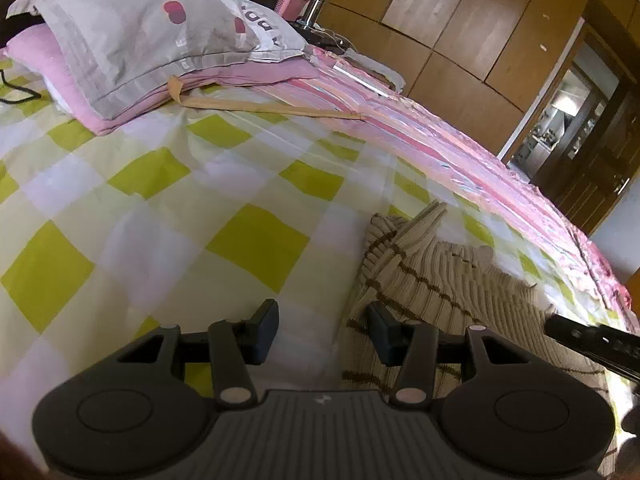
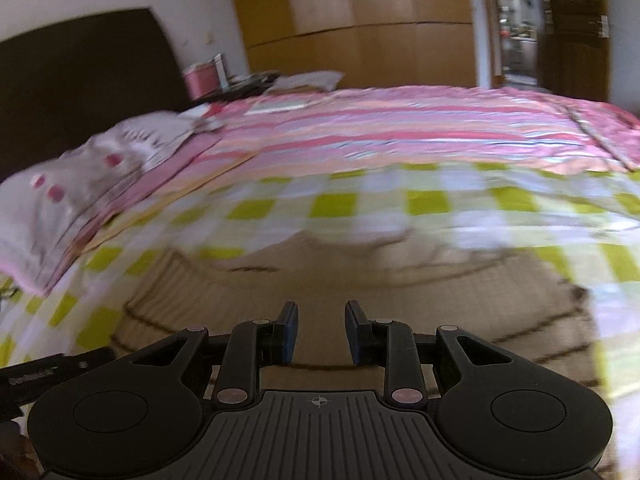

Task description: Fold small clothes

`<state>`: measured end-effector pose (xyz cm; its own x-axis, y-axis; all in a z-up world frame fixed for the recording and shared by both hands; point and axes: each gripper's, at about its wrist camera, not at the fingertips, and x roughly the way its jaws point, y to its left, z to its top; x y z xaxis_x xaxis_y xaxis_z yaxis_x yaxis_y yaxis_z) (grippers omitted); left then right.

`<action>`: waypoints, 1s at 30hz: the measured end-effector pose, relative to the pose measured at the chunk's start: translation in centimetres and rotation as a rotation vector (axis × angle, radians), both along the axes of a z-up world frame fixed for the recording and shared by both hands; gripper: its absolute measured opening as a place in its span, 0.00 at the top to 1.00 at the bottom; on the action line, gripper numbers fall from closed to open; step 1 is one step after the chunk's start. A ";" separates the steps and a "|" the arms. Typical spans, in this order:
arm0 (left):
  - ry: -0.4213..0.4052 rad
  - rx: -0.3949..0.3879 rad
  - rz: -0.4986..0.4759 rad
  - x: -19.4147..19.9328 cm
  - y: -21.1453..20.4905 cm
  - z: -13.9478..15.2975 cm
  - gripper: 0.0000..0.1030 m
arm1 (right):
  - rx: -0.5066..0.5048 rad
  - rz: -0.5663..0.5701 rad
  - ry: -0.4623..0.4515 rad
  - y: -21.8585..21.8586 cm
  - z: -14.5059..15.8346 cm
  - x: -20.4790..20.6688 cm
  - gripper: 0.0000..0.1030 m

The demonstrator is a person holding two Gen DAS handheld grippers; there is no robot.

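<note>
Beige ribbed garment [image 1: 448,284] with thin brown stripes is lying rumpled on the green-and-white checked bedcover [image 1: 168,216], toward the near edge of the bed.

Going from the left in the left wrist view, a black cable [image 1: 16,92] is trailing over the cover at the far left edge, and a grey pillow with pink dots [image 1: 132,32] is resting on a folded pink layer [image 1: 120,108] at the head of the bed. A wide stretch of checked cover is lying flat between the pillow and the left tool [image 1: 322,334], which is hanging with its jaws apart and nothing between them. Its left pad is sitting over bare cover and its right pad over the garment's left border. A tan strap [image 1: 272,107] is lying across the cover just beyond the pillow. Further right, a pink striped blanket [image 1: 460,148] is running along the far side of the bed, with wooden wardrobe doors [image 1: 460,24] behind it and a doorway [image 1: 568,120] at the right. The other tool's dark body is poking in at the right edge, above the garment.

In the blurred right wrist view, the pillow [image 2: 80,184] is showing at left and the garment [image 2: 360,280] is spreading across the middle under the right tool [image 2: 320,332], whose jaws are parted and holding nothing. The striped blanket [image 2: 400,128] is bounding the far side.
</note>
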<state>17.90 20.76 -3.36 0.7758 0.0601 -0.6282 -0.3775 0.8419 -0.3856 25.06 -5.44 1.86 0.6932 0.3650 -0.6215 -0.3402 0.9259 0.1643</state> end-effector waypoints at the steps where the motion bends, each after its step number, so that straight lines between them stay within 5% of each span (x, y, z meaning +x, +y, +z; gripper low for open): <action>1: 0.001 0.001 -0.002 0.0 0.0 0.0 0.48 | -0.001 0.014 0.008 0.8 -0.2 0.1 0.74; 22: 0.029 0.032 -0.014 0.3 0.0 0.2 0.46 | -0.045 0.199 0.055 12.2 -2.1 2.8 0.74; 30: 0.030 0.046 -0.021 0.3 -0.1 0.2 0.46 | -0.065 0.202 0.054 12.8 -2.5 3.4 0.74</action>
<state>18.24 20.67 -3.18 0.7579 0.0730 -0.6483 -0.3702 0.8664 -0.3352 28.41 7.31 -0.60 0.5748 0.4509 -0.6829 -0.5122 0.8491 0.1295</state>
